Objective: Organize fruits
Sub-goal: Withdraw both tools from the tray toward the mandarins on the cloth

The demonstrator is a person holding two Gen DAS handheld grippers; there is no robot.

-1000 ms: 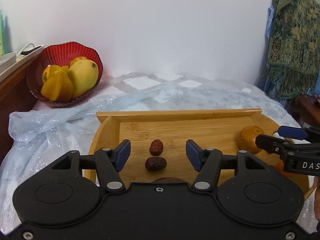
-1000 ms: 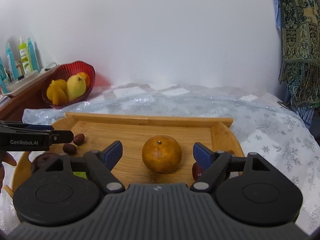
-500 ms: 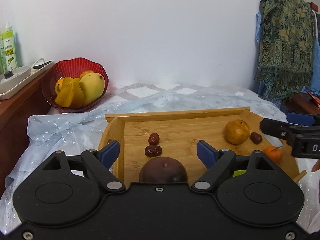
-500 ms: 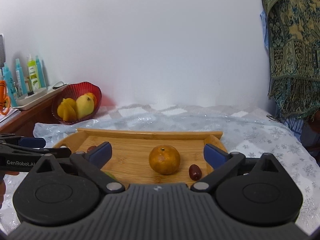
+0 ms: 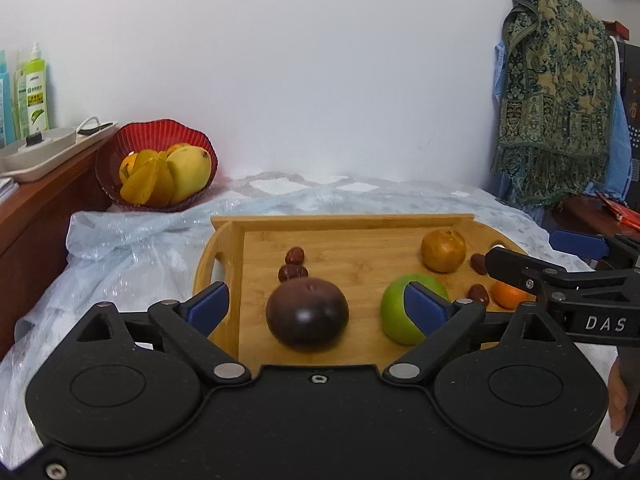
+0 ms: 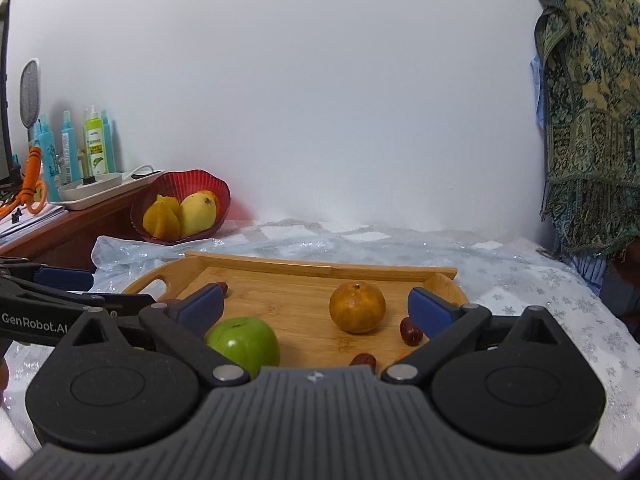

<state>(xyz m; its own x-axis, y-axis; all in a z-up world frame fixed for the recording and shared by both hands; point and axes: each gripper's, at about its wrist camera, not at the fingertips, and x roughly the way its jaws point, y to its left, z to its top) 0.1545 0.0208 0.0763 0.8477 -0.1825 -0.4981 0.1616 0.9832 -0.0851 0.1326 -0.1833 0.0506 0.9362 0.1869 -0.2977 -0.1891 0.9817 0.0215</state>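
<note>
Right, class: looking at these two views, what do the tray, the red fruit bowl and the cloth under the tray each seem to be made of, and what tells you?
Tray: probably bamboo or light wood, smooth matte finish; fine straight grain and joined strips show.
Red bowl: likely glass or clear plastic; translucent, glossy, fluted rim.
Cloth: seemingly thin shiny fabric or plastic film; it crinkles and glints, with printed snowflakes.

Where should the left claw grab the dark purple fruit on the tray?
Across the widest middle of the dark purple fruit, coming straight in from the tray's near edge. It is round and sits free, centred ahead of the open left claw. The green apple beside it leaves a gap.
</note>
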